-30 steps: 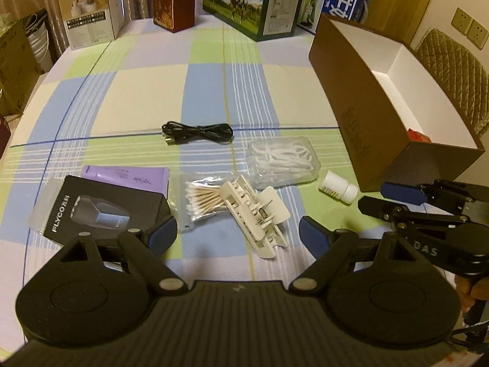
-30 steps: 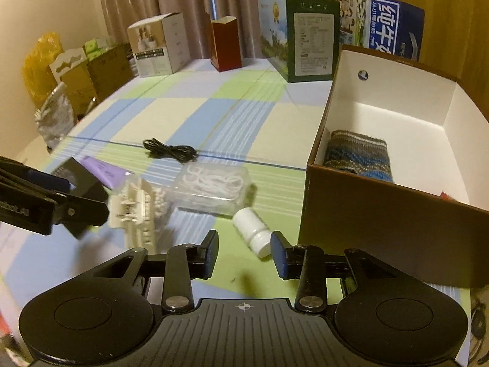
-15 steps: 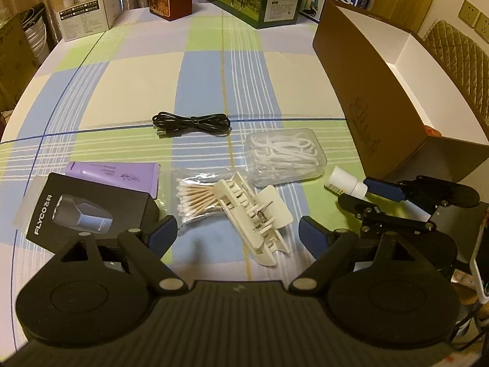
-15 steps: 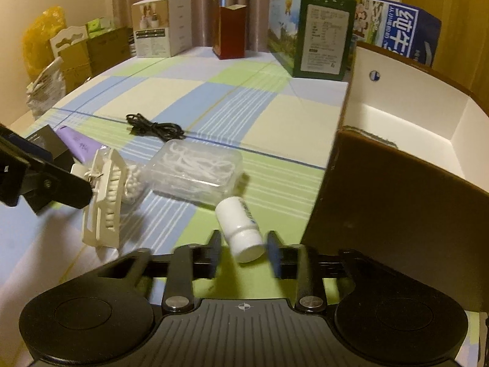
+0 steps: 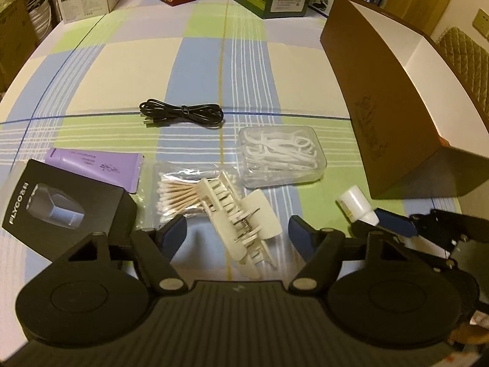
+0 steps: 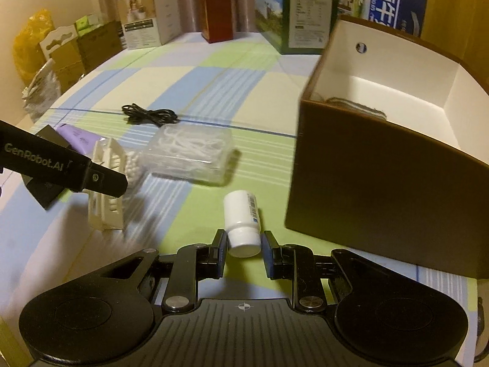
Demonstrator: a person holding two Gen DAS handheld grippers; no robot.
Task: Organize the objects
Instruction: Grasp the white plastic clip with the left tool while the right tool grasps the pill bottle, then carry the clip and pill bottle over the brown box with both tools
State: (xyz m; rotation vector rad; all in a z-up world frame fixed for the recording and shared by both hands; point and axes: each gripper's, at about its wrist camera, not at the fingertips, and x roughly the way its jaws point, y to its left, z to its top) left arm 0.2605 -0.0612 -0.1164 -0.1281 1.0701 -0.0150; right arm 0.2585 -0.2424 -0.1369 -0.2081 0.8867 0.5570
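At lower centre of the left wrist view, the left gripper (image 5: 237,232) is closing around the cream hair claw (image 5: 241,217), not yet pinched. At lower centre of the right view, the white bottle (image 6: 241,220) is clamped by the right gripper (image 6: 243,246); a lift into the brown box (image 6: 382,165) at right seems next.

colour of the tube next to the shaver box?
Purple tube with dark lettering; clearest in the left wrist view.
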